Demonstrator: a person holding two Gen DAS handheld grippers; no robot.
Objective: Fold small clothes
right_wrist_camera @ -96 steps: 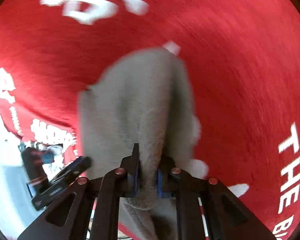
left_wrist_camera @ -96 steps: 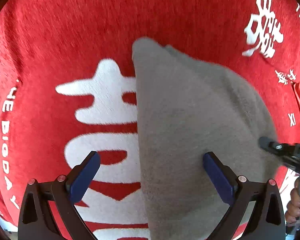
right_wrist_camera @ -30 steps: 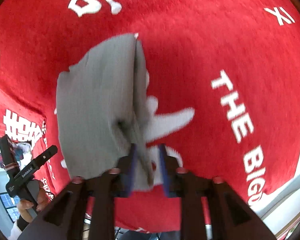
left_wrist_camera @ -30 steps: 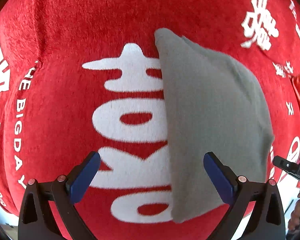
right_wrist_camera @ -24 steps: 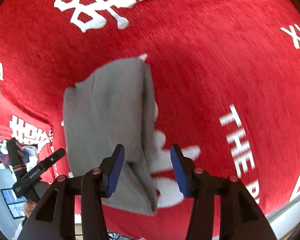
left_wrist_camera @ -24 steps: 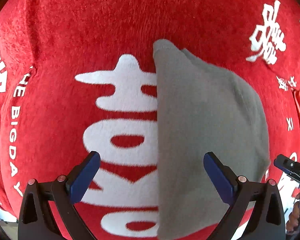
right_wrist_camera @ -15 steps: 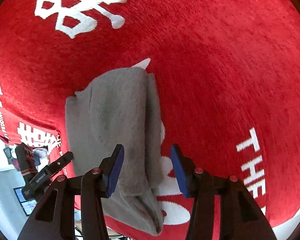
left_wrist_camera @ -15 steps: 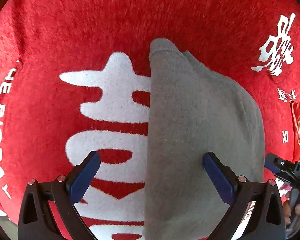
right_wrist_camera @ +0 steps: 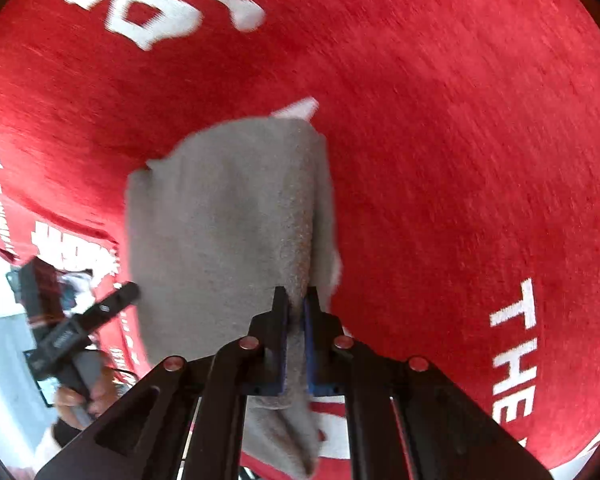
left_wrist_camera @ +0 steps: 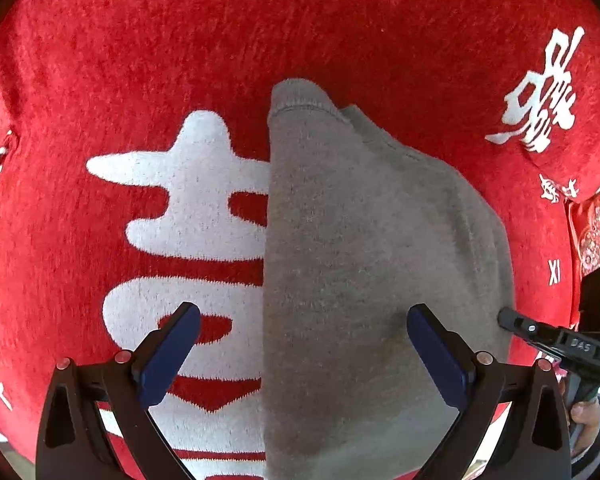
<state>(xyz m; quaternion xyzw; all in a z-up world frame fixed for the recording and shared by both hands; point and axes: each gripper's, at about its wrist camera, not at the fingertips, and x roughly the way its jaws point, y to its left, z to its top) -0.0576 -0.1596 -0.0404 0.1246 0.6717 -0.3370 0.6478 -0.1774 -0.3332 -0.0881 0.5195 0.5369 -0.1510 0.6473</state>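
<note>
My right gripper [right_wrist_camera: 296,320] is clenched on the grey garment [right_wrist_camera: 228,232], pads pinching a raised fold of it near its right edge. The fabric bunches up between the pads and hangs below them toward the camera. The rest of the garment spreads ahead and to the left of this claw, flat on the red blanket [right_wrist_camera: 460,160]. Right wrist view is motion-blurred, so fine detail is hard to read.

My left gripper [left_wrist_camera: 300,344] is released, jaws spread wide, holding nothing. The grey garment [left_wrist_camera: 360,260] lies under it: the straight folded edge runs forward between the fingers, the left finger over the white lettering [left_wrist_camera: 188,208] on the red blanket [left_wrist_camera: 260,32], the right finger over grey fabric. I can't tell if the fingertips touch the cloth. A ribbed hem sits at the far end, ahead of the claw.

Right gripper [left_wrist_camera: 560,344] shows at the garment's right edge, just beside my left claw's right finger.
</note>
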